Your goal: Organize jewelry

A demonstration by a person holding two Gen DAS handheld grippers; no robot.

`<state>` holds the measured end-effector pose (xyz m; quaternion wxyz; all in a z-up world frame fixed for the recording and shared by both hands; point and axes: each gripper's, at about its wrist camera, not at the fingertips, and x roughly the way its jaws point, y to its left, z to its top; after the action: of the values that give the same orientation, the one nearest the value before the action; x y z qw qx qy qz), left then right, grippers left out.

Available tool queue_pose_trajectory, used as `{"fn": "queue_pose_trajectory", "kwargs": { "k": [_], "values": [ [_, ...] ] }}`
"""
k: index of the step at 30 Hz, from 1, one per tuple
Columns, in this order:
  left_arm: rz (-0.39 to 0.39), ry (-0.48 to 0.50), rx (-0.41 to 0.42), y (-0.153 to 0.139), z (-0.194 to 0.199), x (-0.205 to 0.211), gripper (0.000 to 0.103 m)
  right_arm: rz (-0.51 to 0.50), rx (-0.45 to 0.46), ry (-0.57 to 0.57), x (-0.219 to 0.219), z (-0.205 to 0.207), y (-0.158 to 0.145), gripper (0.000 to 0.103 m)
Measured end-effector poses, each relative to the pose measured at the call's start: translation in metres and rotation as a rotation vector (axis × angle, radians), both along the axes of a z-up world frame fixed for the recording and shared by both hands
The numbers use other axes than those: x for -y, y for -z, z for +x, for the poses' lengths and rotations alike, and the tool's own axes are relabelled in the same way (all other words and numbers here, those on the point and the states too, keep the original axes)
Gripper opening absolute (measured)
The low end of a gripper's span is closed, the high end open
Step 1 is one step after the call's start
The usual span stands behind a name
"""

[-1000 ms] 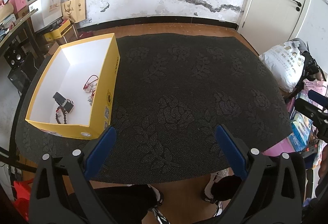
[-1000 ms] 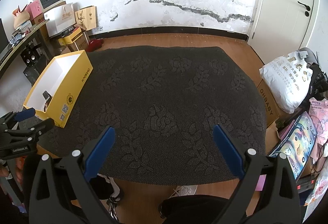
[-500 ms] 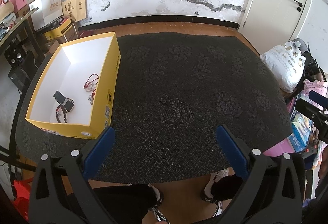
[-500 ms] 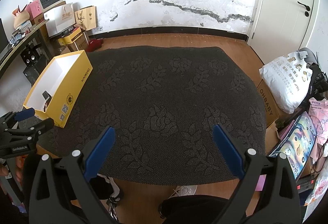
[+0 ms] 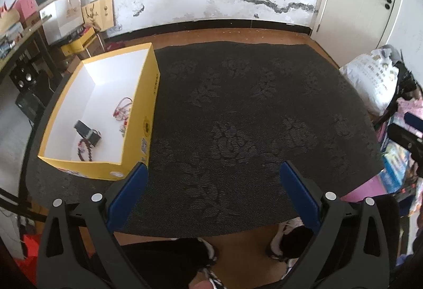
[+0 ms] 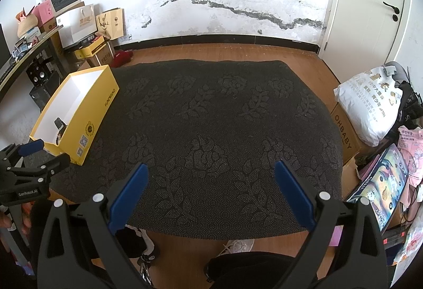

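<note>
Jewelry (image 5: 105, 130) lies inside the yellow box (image 5: 148, 109), which stands at the left edge of the dark patterned mat (image 5: 238, 117): a red string piece sits against the box's right wall, a small dark case sits near the front, and a dark bead strand lies at the front wall. The remainder of the mat surface carries no loose pieces that can be made out in either view. The left gripper (image 5: 211, 177) hovers over the front edge of the mat with both blue fingers spread wide and nothing between them. The right gripper (image 6: 211, 177) is likewise fully spread and empty, positioned over the front edge of the mat further right. Compared with the frames one second ago, the left wrist view has shifted only slightly, with the box drawing marginally closer to the left finger; the right wrist view is practically unchanged. Judgement: all visible pieces are already boxed, and the near-static pose suggests that the task is at or close to completion, or paused between steps.
</note>
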<state>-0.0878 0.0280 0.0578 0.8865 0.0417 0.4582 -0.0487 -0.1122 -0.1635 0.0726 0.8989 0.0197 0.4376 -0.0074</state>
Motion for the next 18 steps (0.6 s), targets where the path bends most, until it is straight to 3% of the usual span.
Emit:
{"fn": "queue_pose_trajectory", "kwargs": {
  "k": [3,8,18],
  "values": [
    [0.017,0.001,0.004,0.0014,0.0,0.0012,0.097,-0.001,0.001,-0.002,-0.0009,0.0004,-0.0012,0.093],
    [-0.042,-0.018,-0.036,0.0058,0.0033,-0.0036,0.097,-0.003,0.002,-0.004,-0.0016,-0.0005,-0.0002,0.093],
    [-0.058,-0.02,-0.05,0.0088,0.0032,-0.0045,0.097,-0.002,0.002,-0.004,-0.0014,-0.0003,-0.0001,0.093]
  ]
}}
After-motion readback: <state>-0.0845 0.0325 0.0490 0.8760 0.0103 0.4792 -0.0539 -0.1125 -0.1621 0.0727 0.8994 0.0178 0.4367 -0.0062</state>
